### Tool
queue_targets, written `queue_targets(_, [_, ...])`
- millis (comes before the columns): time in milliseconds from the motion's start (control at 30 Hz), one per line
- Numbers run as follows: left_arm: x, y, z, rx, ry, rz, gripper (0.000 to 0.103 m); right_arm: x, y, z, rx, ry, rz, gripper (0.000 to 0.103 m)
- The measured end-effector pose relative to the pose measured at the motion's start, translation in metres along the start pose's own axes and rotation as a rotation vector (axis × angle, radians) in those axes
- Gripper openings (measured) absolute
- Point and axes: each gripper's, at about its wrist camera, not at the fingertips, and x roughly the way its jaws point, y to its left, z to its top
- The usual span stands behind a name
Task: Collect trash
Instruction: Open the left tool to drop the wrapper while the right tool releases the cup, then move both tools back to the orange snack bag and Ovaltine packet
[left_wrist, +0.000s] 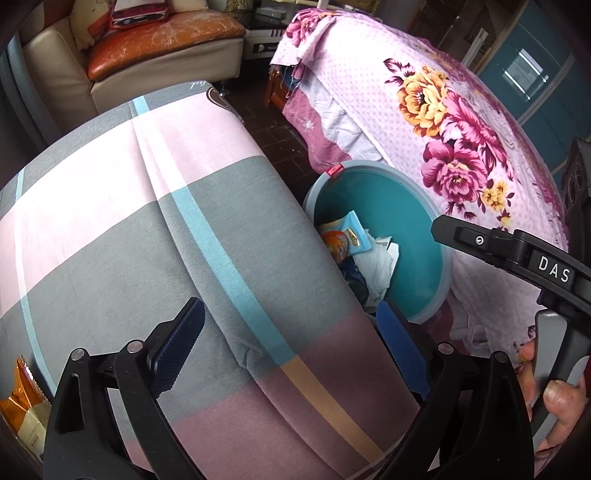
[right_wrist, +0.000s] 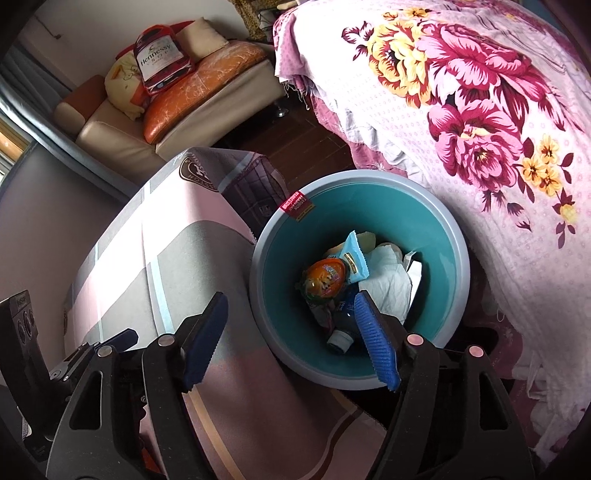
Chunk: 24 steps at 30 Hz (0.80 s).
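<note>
Floral pink bedding covers the bed (right_wrist: 517, 110) along the right of both views, and a checked grey, pink and blue cloth lies over the table (left_wrist: 129, 221) on the left. Between them, on the dark floor, stands the teal bin (right_wrist: 448, 236) with a pale grey rim and a red label on its far edge; it sits just beside the table's cloth and close against the bed's hanging cover. A beige sofa (right_wrist: 110, 125) with orange cushions stands well behind.

Inside the bin lies the trash: white crumpled paper (right_wrist: 388, 280), an orange printed wrapper (right_wrist: 325, 277), a light blue packet (right_wrist: 354, 254) and a small dark bottle (right_wrist: 341, 325) with a pale cap.

Both grippers point steeply downward. The right gripper (right_wrist: 291, 336) hangs over the near rim of the bin, its blue pads spread apart with nothing between them; one pad is over the cloth, the other over the bin's inside. A person's hand (left_wrist: 550, 398) wraps its grey handle, seen at the right edge of the left wrist view.

The left gripper (left_wrist: 291, 347) hovers above the table, jaws spread wide and empty, touching nothing. A gold and orange snack bag (left_wrist: 22, 402) lies on the table at its far left.
</note>
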Motion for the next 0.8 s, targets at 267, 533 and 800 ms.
queue_targets(267, [-0.015, 0.013, -0.017, -0.026, -0.012, 0.001, 0.095, -0.008, 0.012, -0.018, -0.003, 0.032, -0.016, 0.077])
queue_targets(533, [-0.042, 0.024, -0.036, -0.041, -0.052, 0.008, 0.095, -0.019, 0.034, -0.044, -0.033, 0.061, -0.017, 0.077])
queue_targets(800, [-0.066, 0.046, -0.06, -0.059, -0.085, 0.012, 0.095, -0.027, 0.068, -0.069, -0.089, 0.091, -0.003, 0.083])
